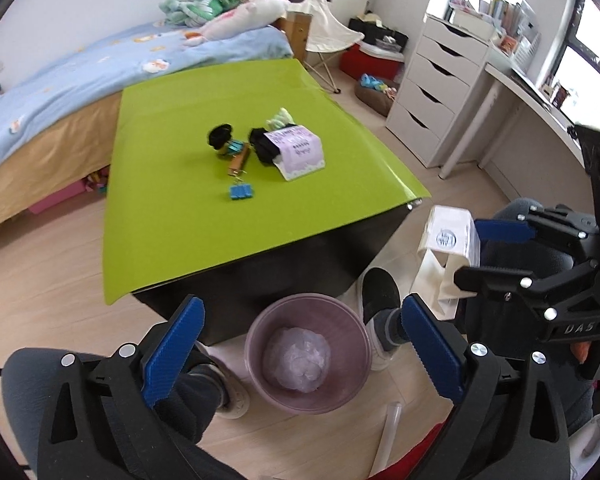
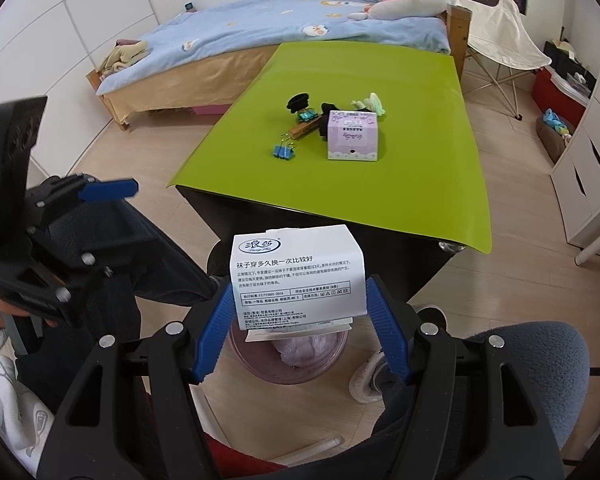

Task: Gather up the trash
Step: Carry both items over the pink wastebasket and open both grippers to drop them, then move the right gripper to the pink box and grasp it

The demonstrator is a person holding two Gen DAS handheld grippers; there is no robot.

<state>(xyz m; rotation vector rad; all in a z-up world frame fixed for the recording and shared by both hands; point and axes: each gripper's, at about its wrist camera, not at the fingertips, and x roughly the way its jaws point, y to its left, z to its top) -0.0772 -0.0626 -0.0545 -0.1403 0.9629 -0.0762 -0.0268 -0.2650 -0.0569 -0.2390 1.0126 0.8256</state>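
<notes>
The right gripper (image 2: 300, 316) is clenched on a white paper package (image 2: 296, 276), held just above the purple bin (image 1: 308, 354). The left gripper (image 1: 300, 344) is released and empty above the bin. Next it seems only to let the package fall in

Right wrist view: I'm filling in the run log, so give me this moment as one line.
right gripper: shut on white paper box | position: above pink trash bin | left gripper: open, empty | table: purple box, clips

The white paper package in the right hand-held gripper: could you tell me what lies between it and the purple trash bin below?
Nothing: in the right wrist view the white paper package hangs directly over the purple trash bin.
</notes>
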